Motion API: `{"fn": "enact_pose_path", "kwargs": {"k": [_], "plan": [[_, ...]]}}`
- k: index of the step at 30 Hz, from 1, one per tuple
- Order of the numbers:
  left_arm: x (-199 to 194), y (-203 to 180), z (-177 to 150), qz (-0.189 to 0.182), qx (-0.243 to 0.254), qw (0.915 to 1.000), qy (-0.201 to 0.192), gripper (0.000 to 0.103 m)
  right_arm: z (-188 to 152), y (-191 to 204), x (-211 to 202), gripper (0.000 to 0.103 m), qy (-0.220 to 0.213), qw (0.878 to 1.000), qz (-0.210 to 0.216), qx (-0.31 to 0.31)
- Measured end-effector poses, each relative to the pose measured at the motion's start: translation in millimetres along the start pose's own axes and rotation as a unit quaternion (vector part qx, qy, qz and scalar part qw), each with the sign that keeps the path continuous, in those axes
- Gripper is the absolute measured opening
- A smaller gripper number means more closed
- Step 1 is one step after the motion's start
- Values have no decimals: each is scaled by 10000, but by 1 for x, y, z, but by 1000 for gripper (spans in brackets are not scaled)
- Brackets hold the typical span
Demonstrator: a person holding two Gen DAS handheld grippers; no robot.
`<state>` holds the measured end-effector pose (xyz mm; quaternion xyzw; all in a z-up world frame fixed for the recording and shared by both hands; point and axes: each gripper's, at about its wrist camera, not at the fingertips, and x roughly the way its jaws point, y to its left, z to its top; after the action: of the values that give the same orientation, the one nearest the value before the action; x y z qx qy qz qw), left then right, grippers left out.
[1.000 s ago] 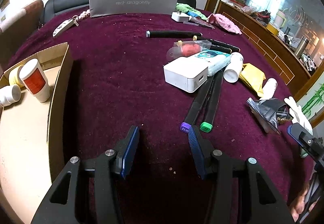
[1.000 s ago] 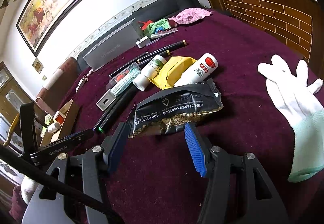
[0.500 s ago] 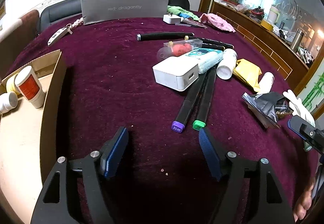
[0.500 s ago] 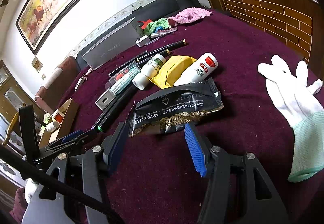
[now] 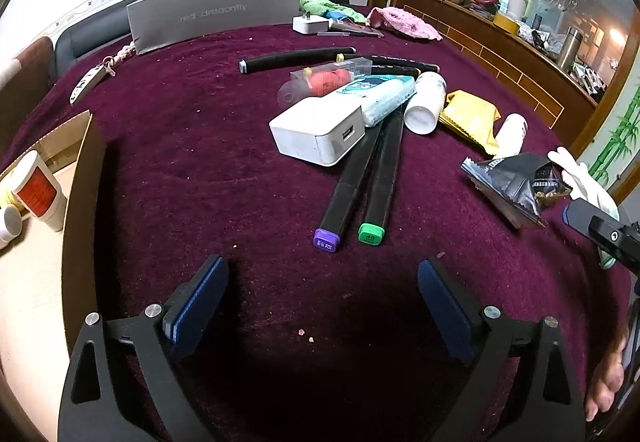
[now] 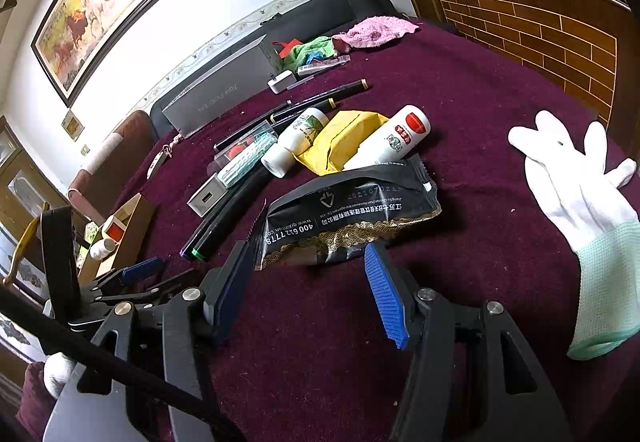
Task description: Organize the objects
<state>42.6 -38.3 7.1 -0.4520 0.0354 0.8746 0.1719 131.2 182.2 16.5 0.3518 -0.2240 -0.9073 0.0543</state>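
**Both grippers empty over the cluttered maroon cloth**

Left wrist view: the left gripper (image 5: 322, 278) stands spread wide over bare maroon tablecloth (image 5: 192, 146); its jaws have just been opening, with nothing between them. Just ahead lie two black markers, one purple-capped (image 5: 340, 198), one green-capped (image 5: 380, 186), side by side, their far ends tucked under a white rectangular power bank (image 5: 320, 134). The open cardboard box (image 5: 78, 178) at left holds a white bottle with a red label (image 5: 38, 190).

Right wrist view: the right gripper (image 6: 304, 282) is parted about halfway, gripping nothing. A crumpled black foil packet (image 6: 348, 210) lies just beyond its fingertips; whether they touch cannot be told. A white fabric glove (image 6: 576, 186) lies to the right, well apart.
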Motion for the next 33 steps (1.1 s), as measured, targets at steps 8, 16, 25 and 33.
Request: {"fn": "enact_pose_path", "kwargs": {"k": [8,16,25,33], "plan": [[0,-1,0,24,20,10000,1,92,0,0,0,57,4,10000,-5,-4],[0,0,0,3,7,10000,-9,92,0,0,-1,57,9,10000,-11,-15],[-1,1,0,-21,-18,10000,-25,92,0,0,-1,57,11,10000,-12,-16],[-1,2,1,-51,-47,10000,-42,92,0,1,-1,57,12,10000,-16,-16]]}}
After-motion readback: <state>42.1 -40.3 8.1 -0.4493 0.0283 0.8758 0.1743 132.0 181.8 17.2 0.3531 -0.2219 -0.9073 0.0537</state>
